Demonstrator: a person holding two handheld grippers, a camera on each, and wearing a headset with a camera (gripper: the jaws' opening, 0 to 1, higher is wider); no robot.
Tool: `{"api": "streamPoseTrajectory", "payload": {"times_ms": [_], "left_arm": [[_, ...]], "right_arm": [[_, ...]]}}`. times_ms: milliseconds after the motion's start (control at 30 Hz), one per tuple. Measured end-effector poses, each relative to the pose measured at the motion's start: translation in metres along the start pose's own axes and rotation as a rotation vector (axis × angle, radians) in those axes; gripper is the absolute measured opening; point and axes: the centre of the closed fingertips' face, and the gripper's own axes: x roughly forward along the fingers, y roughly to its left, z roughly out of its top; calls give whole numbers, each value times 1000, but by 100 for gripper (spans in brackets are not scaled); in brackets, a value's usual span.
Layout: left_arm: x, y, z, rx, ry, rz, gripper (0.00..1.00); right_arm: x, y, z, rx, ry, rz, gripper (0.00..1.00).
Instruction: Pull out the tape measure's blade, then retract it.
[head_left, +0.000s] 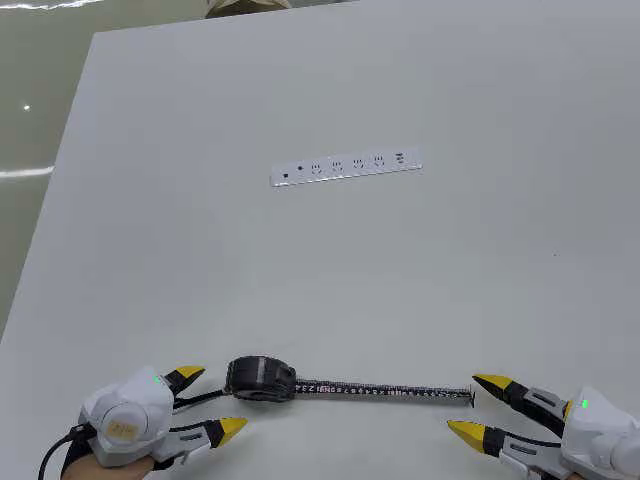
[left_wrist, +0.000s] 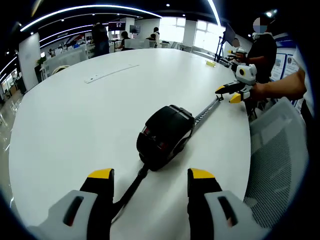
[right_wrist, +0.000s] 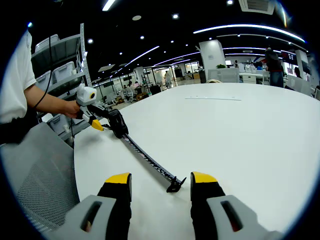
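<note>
One broad white desk (head_left: 400, 90) carries a white power strip (head_left: 345, 166) near its middle. Down toward six o'clock lies the black tape measure (head_left: 261, 378), its blade (head_left: 385, 390) drawn out flat toward three o'clock. The left gripper (head_left: 210, 400) sits at the case's nine o'clock and the right gripper (head_left: 477, 405) faces the blade's hook (right_wrist: 174, 186). Both have their fingers spread wide and hold nothing.

A black, rounded plastic tape measure case (head_left: 261, 378) lies at lower centre of the head view, its dark marked blade (head_left: 385, 390) extended flat toward the right.
</note>
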Motion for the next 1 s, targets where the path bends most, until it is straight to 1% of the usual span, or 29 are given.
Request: {"api": "streamPoseTrajectory", "payload": {"times_ms": [100,200,300,367,467,567,667,733,1000], "left_arm": [[-3,0,-4,-26,-2,14,58],[-5,-1,-6,-38,-7,22,59],[-7,-2,-7,-53,-13,28,60],[-10,-3,-8,-66,-21,36,60],[-12,-3,-8,-85,-31,42,60],[-16,-3,-8,-94,-36,54,60],[-19,-3,-9,-113,-45,66,61],[-22,-5,-8,-118,-51,70,61],[-28,-6,-14,-138,-60,90,63]], "right_arm": [[-2,2,-1,20,-6,-19,46],[-5,2,1,19,-15,-40,44],[-7,6,4,18,-17,-47,45],[-8,7,4,1,-12,-52,45],[-9,9,8,6,-28,-57,44],[-9,10,8,9,-24,-60,47],[-10,16,9,17,-18,-51,49],[-11,17,11,19,-18,-57,51],[-11,20,15,29,-8,-80,54]]}}
